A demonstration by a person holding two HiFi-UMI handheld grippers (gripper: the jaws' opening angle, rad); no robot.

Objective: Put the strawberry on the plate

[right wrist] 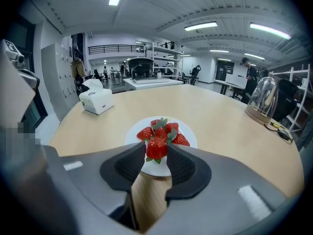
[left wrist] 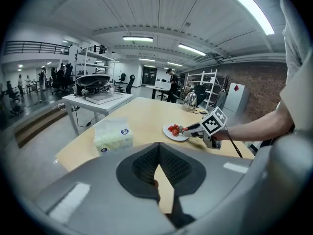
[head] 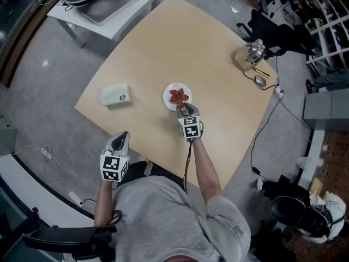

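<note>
Several berries point(head: 178, 96) heaped on plate point(head: 167, 97).

Head view: right tool point(head: 183, 109) at plate's 5 o'clock rim. Left tool point(head: 119, 142) idle at bench point(head: 218, 64) edge.

Left gripper view: jaws together, empty.

Right gripper view: pads clamp strawberry point(right wrist: 156, 149) over near rim. Best lower gently beside heap, release only once berry rests.

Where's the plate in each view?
Head view: plate near picture centre, right of the tissue box.
Left gripper view: plate right of centre, tissue box to its left.
Right gripper view: plate at centre, tissue box upper left.
Shared landmark: the tissue box.
</note>
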